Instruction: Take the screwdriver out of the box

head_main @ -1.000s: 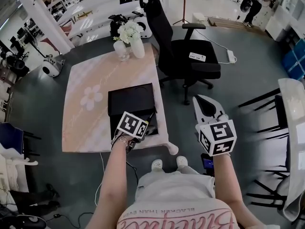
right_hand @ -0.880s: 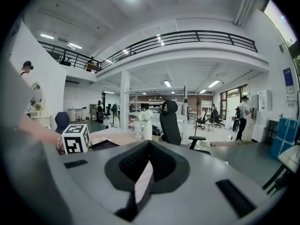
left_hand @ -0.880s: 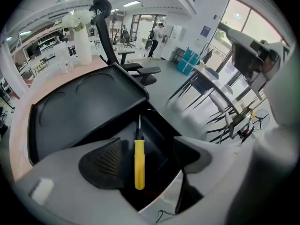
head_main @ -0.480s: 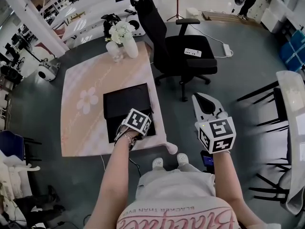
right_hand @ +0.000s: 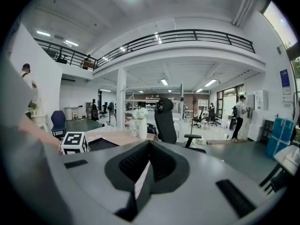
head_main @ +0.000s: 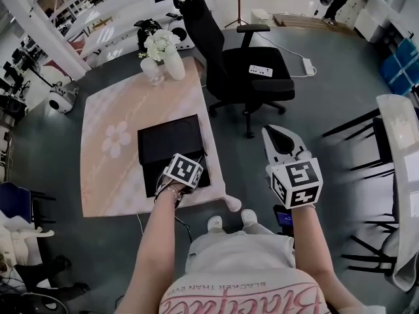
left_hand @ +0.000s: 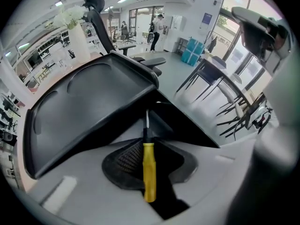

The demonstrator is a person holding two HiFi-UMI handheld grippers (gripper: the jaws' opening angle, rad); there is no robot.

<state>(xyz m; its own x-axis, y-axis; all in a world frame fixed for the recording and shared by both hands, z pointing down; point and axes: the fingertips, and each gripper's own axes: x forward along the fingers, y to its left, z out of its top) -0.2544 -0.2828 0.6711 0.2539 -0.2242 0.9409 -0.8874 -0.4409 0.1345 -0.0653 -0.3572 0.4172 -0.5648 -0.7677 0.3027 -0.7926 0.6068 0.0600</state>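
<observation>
A black box (head_main: 167, 139) lies open on the pink-clothed table (head_main: 111, 169). My left gripper (head_main: 195, 161) points steeply down at the box's near right edge. In the left gripper view a yellow-handled screwdriver (left_hand: 149, 170) lies in the seam between the jaws of my left gripper (left_hand: 149, 108). Its metal tip points toward the black box tray (left_hand: 84, 107). The jaws are closing, and the pads press on the handle. My right gripper (head_main: 280, 142) hangs shut and empty over the floor, right of the table. In its own view the right gripper (right_hand: 149, 146) looks across the room.
A black office chair (head_main: 242, 77) with a white power strip (head_main: 260, 70) on its seat stands right of the table. A vase of white flowers (head_main: 167, 54) sits at the table's far corner. A white table (head_main: 399, 149) and dark chairs stand at far right.
My left gripper has sunk a little at the box's near right edge. The right gripper has stayed where it was.
</observation>
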